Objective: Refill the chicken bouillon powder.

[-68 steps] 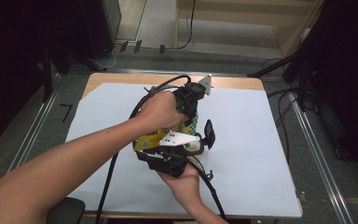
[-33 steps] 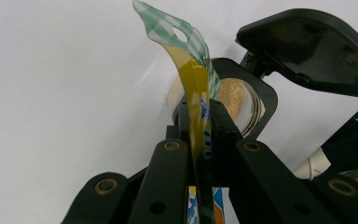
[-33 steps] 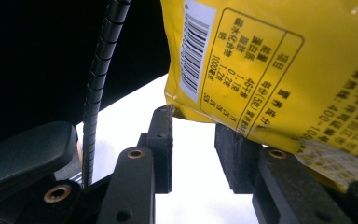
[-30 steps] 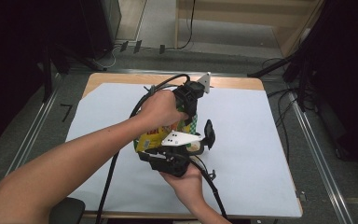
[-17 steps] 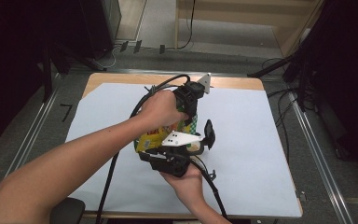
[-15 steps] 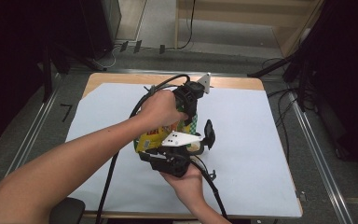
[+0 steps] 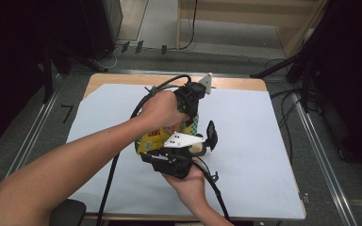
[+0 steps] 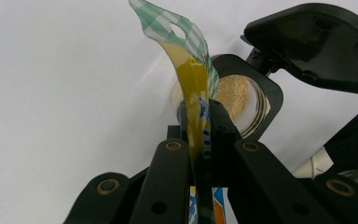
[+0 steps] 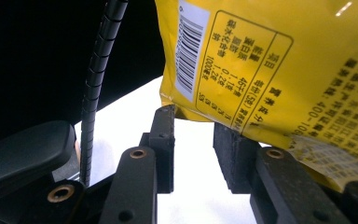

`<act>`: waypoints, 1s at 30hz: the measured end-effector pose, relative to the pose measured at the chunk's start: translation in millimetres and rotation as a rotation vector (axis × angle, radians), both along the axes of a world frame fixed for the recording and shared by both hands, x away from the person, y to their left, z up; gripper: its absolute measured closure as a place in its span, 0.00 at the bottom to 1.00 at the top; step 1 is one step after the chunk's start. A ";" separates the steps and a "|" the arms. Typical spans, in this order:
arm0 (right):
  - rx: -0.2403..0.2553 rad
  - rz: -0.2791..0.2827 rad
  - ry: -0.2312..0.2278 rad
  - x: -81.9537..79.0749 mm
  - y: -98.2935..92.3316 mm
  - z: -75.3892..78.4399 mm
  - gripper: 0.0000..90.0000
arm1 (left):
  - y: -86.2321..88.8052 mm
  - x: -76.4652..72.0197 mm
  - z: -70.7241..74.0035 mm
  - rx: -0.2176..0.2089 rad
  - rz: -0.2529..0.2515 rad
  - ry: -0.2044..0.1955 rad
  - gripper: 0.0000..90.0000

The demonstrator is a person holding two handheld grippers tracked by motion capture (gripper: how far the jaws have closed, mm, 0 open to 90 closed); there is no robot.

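Nothing has shifted over the last seconds: the left tongs (image 8: pixel 200 140) stay clenched on the yellow packet's (image 7: pixel 158 136) checked top edge above an open jar (image 8: pixel 240 105), while the right tongs (image 9: pixel 193 140) gape just under its bottom corner, so pouring seems paused.

Yellow packet (image 7: pixel 156 139) slightly shifted between the hands, nothing else moved

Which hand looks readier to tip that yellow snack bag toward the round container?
Left, probably. The left gripper is clamped on the yellow plastic snack bag, just above the round clear container. The right gripper stands open under the bag's lower edge, gripping nothing.
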State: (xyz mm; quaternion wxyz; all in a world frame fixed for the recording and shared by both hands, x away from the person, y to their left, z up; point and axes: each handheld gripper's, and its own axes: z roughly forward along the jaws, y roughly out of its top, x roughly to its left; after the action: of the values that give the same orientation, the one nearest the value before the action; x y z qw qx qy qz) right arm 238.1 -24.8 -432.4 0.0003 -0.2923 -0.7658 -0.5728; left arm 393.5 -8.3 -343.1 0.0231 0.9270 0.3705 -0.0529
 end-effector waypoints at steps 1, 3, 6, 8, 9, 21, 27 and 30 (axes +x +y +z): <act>0.000 0.000 0.001 0.0 0.0 0.0 0.79 | -0.1 -0.1 -0.2 0.002 -0.001 0.000 0.98; -0.001 -0.001 0.000 -0.1 0.3 -0.1 0.79 | -0.4 -0.3 -0.1 0.002 0.002 0.003 0.98; 0.000 -0.002 -0.001 -0.1 0.3 0.0 0.79 | -0.2 -0.1 0.4 0.000 -0.002 0.002 0.98; 0.001 -0.002 -0.001 -0.1 0.2 0.1 0.79 | -0.1 -0.2 0.4 0.002 -0.002 0.001 0.98; 0.001 -0.002 -0.001 -0.1 0.2 0.1 0.79 | -0.1 -0.2 0.4 0.002 -0.002 0.001 0.98; 0.002 -0.006 -0.002 -0.1 0.3 0.2 0.80 | -0.5 -0.3 0.1 0.004 -0.002 -0.001 0.98; 0.005 -0.005 -0.002 -0.2 0.5 0.0 0.79 | -0.9 -0.7 0.0 0.005 0.007 0.002 0.98; 0.005 -0.005 0.000 -0.1 0.3 0.0 0.80 | -1.3 -0.5 0.3 0.009 0.006 0.007 0.98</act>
State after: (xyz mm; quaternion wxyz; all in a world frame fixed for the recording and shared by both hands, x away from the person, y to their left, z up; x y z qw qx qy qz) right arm 238.0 -24.5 -432.4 -0.0005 -0.2941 -0.7635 -0.5749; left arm 393.0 -9.6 -342.8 0.0177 0.9258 0.3738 -0.0542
